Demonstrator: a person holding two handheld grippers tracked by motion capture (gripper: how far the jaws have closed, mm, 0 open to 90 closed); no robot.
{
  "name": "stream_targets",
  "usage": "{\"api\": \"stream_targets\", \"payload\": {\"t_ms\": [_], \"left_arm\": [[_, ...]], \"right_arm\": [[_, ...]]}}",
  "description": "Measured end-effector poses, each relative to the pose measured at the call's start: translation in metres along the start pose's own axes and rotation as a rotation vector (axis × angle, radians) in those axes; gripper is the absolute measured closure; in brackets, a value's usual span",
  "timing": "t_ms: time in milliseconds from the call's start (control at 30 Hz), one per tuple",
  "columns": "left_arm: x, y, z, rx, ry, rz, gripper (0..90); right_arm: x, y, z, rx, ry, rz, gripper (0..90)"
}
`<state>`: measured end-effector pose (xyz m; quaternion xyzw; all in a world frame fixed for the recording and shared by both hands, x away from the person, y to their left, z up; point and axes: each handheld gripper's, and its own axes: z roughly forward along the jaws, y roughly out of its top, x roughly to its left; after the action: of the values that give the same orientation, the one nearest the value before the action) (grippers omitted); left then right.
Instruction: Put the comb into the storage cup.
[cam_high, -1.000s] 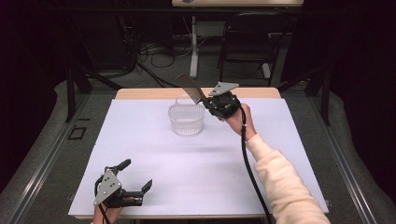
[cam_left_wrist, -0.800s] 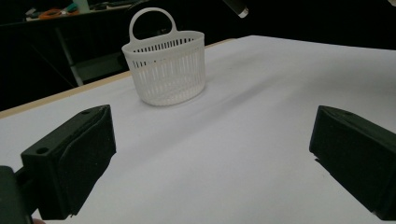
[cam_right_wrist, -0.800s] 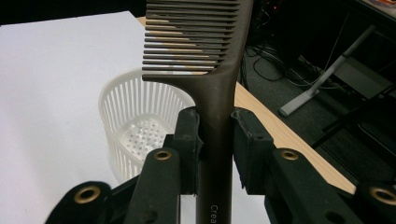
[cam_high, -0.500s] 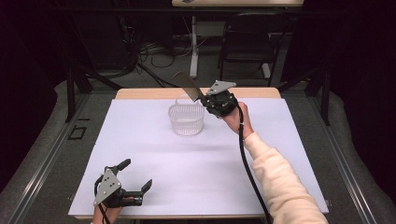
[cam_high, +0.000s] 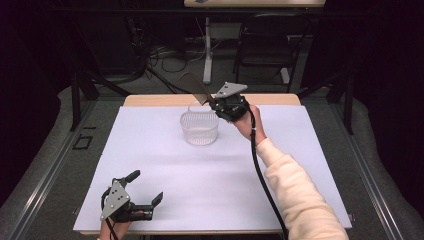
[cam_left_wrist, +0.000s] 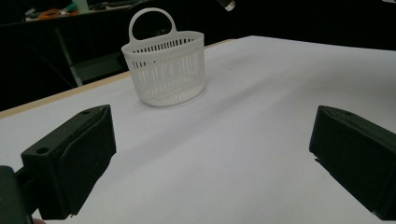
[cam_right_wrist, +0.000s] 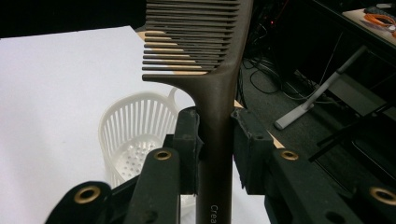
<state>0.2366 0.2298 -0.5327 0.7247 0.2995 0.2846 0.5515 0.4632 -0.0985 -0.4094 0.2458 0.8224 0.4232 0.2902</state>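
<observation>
A dark brown comb (cam_right_wrist: 212, 84) stands between the jaws of my right gripper (cam_right_wrist: 215, 140), which is shut on its handle. In the high view the right gripper (cam_high: 216, 104) hovers just right of and above a white slotted basket (cam_high: 200, 127), with the comb (cam_high: 195, 88) slanting up to the left over the basket's far side. The basket (cam_right_wrist: 135, 135) looks empty and has a loop handle (cam_left_wrist: 152, 21). Near the table's front left corner my left gripper (cam_high: 146, 187) rests low, open, with nothing between its jaws. The basket (cam_left_wrist: 166, 70) stands well beyond it.
A white sheet (cam_high: 150, 160) covers the table, with a wooden edge (cam_high: 150, 100) showing at the back. Behind the table are a chair (cam_high: 265, 45), a stand and loose cables on the floor. A person's cream sleeve (cam_high: 300, 195) crosses the right front of the sheet.
The right gripper with the comb has shifted slightly back and up beside the basket. The left gripper has stayed put.
</observation>
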Motion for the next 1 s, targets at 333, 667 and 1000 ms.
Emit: {"api": "stream_targets", "payload": {"t_ms": [333,667,1000], "left_arm": [[0.000,0.000,0.000,0.000,0.001,0.001,0.6],[0.000,0.000,0.000,-0.001,0.001,-0.001,0.5],[0.000,0.000,0.000,-0.002,0.001,-0.001,0.5]], "right_arm": [[-0.001,0.001,0.007,-0.012,-0.005,0.010,72.8],[-0.005,-0.003,0.013,-0.021,-0.013,0.023,72.7],[-0.004,-0.004,0.018,-0.028,-0.024,0.018,72.7]]}}
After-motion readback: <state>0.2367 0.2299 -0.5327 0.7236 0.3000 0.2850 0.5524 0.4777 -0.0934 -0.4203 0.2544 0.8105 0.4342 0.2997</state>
